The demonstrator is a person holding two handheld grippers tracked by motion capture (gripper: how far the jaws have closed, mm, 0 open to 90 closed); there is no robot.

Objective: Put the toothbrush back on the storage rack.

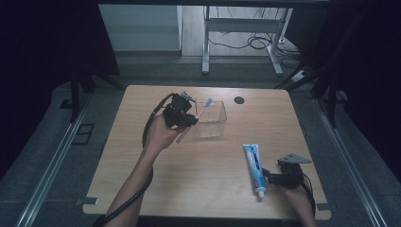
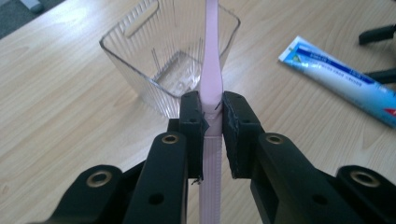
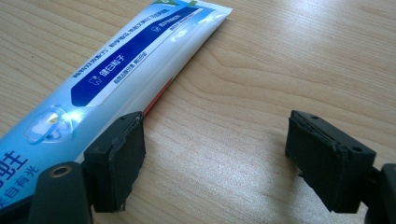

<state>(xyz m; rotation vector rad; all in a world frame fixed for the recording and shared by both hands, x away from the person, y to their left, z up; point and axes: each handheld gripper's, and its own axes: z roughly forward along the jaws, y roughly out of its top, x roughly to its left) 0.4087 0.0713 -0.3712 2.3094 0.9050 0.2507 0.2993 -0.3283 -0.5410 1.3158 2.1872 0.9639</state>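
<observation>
A pink toothbrush [image 2: 211, 70] is clamped between the jaws of my left gripper [image 2: 212, 114], which is shut on its handle. In the high view the left gripper [image 1: 182, 116] holds the toothbrush [image 1: 197, 118] slanted, bristle end up over the rim of a clear plastic cup [image 1: 211, 119] at the table's middle. A blue and white toothpaste tube [image 1: 254, 168] lies flat near the front right. My right gripper [image 1: 267, 178] rests open beside the tube's cap end; in the right gripper view the tube [image 3: 116, 70] lies just outside the left jaw, with bare wood between the fingertips [image 3: 116, 158].
The wooden table [image 1: 142, 179] has a round black grommet [image 1: 239, 100] near its far edge. The clear cup [image 2: 163, 56] holds nothing else. Grey floor, metal rails and a white desk frame [image 1: 241, 42] with cables lie beyond the table.
</observation>
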